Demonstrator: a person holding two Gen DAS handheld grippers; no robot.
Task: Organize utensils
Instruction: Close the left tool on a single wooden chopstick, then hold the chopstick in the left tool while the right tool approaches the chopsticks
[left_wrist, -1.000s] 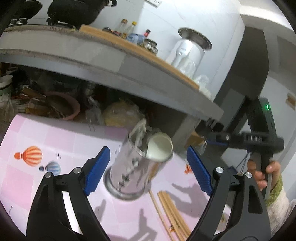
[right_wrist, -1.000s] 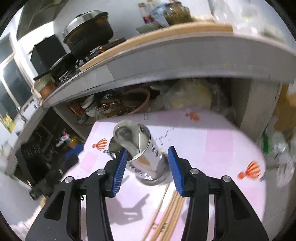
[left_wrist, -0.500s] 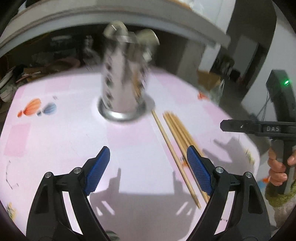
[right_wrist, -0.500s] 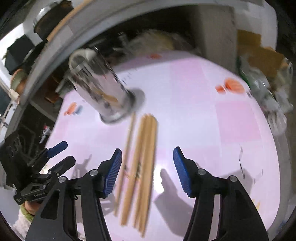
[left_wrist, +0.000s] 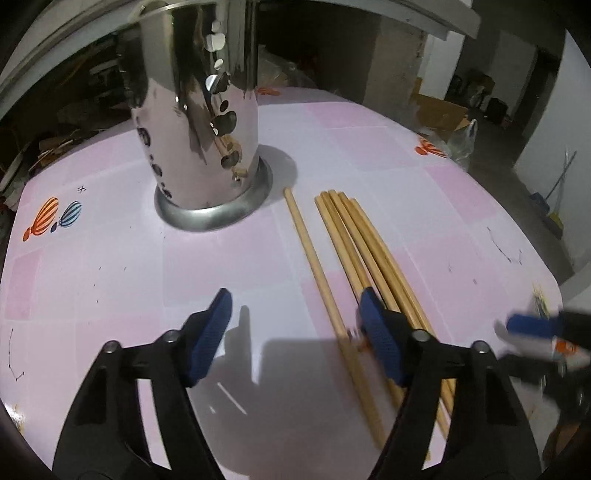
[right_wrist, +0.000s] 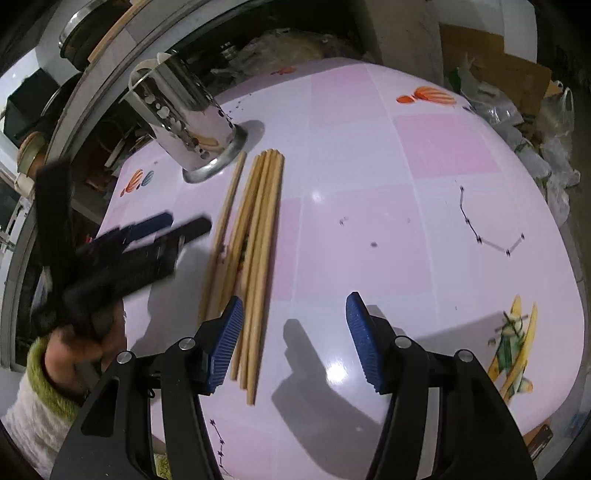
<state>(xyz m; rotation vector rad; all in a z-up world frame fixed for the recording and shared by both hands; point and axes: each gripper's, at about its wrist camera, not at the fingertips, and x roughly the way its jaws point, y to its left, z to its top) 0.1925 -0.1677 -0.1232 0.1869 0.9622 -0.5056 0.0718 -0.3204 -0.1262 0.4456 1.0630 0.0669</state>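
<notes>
while the left hand-held gripper (left_wrist: 295, 332), jaws just narrowing, straddles one lone chopstick (left_wrist: 314, 258) untouched, the right hand-held gripper (right_wrist: 293, 341) hangs spread and empty. those thin, stiff, light sticks look slippery on the glossy bench (left_wrist: 110, 295); pinch mid-length.

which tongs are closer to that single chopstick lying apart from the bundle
Left. The left tongs straddle the lone chopstick, which lies between the open fingers. The right tongs sit beyond the bundle.

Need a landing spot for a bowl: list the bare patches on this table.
Bare: the wide stretch right of the chopsticks toward the airplane print, and the near-left area between the holder and balloon print. Crowded: holder base and chopstick bundle, with both claws close.
</notes>
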